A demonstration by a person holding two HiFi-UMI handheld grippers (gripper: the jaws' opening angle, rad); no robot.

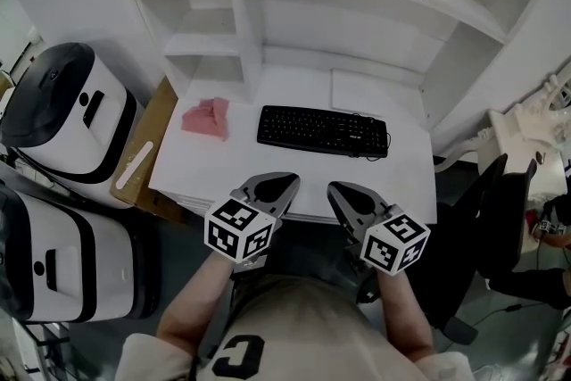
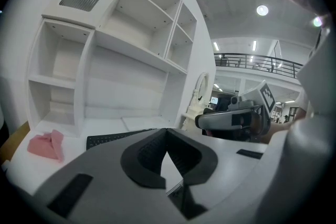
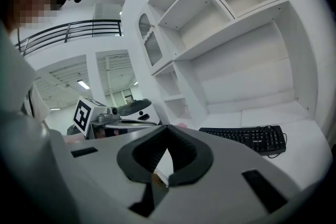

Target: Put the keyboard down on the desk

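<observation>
Head view looks down on a white desk (image 1: 201, 178) under a white shelf unit (image 1: 357, 4), with two white-and-black machines (image 1: 67, 116) just off its left side. The keyboard (image 1: 323, 130) lies flat on the desk, near the middle, touched by neither claw. Both claws hover over the desk's near edge. The left gripper (image 1: 284, 184) and right gripper (image 1: 342, 191) are each closed tip to tip with nothing between the pads. A pink cloth (image 1: 207, 118) lies left of the keyboard.

Only the right gripper view shows the keyboard's cable end. In the left gripper view, the gripper's own jaws hide most of the keyboard (image 2: 107, 139).
</observation>
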